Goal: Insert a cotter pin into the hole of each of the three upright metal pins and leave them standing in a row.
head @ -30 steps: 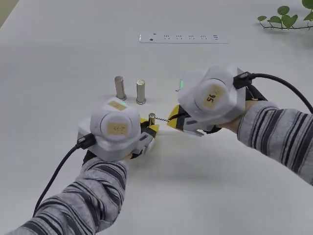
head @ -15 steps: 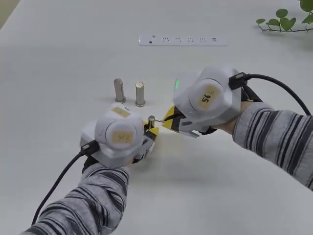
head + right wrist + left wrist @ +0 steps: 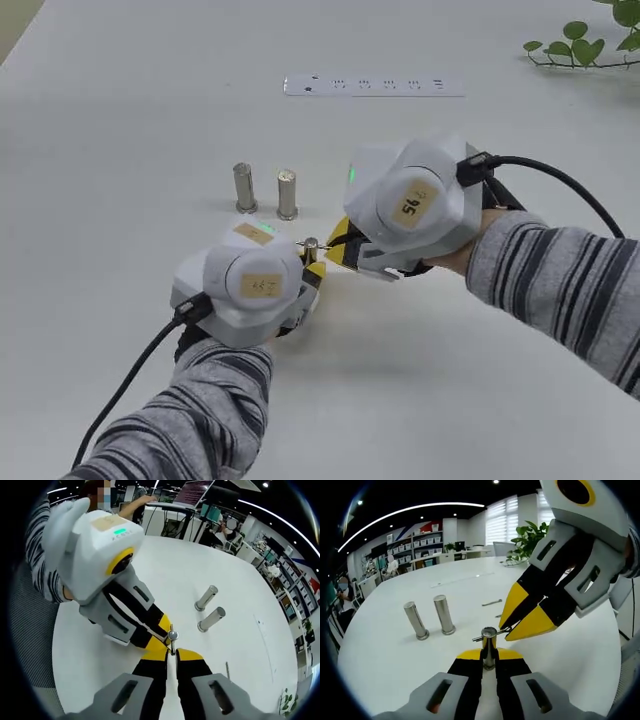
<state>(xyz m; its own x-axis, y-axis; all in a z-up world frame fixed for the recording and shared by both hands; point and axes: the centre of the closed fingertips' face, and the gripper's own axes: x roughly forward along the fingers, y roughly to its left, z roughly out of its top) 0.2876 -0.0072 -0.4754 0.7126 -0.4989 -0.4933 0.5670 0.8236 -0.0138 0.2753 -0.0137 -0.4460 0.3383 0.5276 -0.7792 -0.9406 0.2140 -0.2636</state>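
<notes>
Both arms are reaching in toward the middle of the tabletop, striped sleeves coming in from the bottom and the right of the head view. The left gripper is sitting low with its jaws pointing away from the person. They're squeezing tight around the lower part of a pin and holding it upright.

The right gripper is angling in from the right, tipped down and to the left. Its jaws are pinching closed on one end of a cotter pin. That cotter pin is lying crosswise just under the pin's top, with wire sticking out on both sides, so it's looking like it's going through. The hole itself is too small to make out.

The other two pins are standing side by side just behind the grippers, apart from them. A couple of loose cotters are lying further back.

In the head view the gripper bodies are covering the hands and most of the jaws, and the cotter pin is barely a sliver there. The pin's base is hiding between the left jaws, so I can't tell if it's touching the tabletop. The plant is getting cut off at the top right corner.
</notes>
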